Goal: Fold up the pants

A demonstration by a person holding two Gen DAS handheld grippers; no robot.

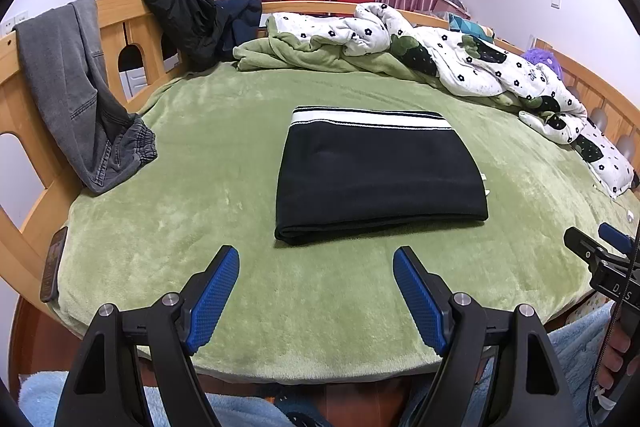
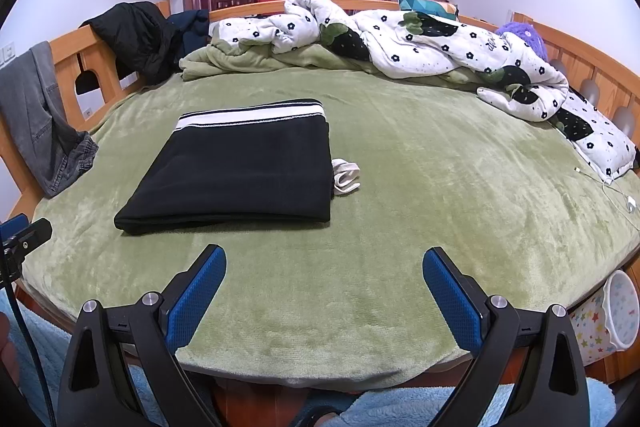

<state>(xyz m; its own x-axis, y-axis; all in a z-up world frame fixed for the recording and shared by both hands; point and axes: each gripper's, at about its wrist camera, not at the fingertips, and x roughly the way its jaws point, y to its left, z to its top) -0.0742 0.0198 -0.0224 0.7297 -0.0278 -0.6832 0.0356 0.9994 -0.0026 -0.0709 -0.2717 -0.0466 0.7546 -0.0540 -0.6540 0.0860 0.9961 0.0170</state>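
The black pants (image 1: 380, 175) lie folded into a neat rectangle on the green bed cover, with a white-striped waistband at the far edge. They also show in the right wrist view (image 2: 240, 175), with a white drawstring (image 2: 346, 177) sticking out at their right side. My left gripper (image 1: 316, 257) is open and empty, held just short of the pants' near edge. My right gripper (image 2: 324, 257) is open and empty, near the front of the bed and to the right of the pants. Its tip shows in the left wrist view (image 1: 600, 243).
Grey jeans (image 1: 80, 99) hang over the wooden bed rail (image 1: 116, 7) at left, dark jackets (image 1: 184, 19) further back. A crumpled flowered quilt (image 2: 420, 43) runs along the back and right. A phone (image 1: 54, 263) lies at the left edge, a charger cable (image 2: 616, 191) at right.
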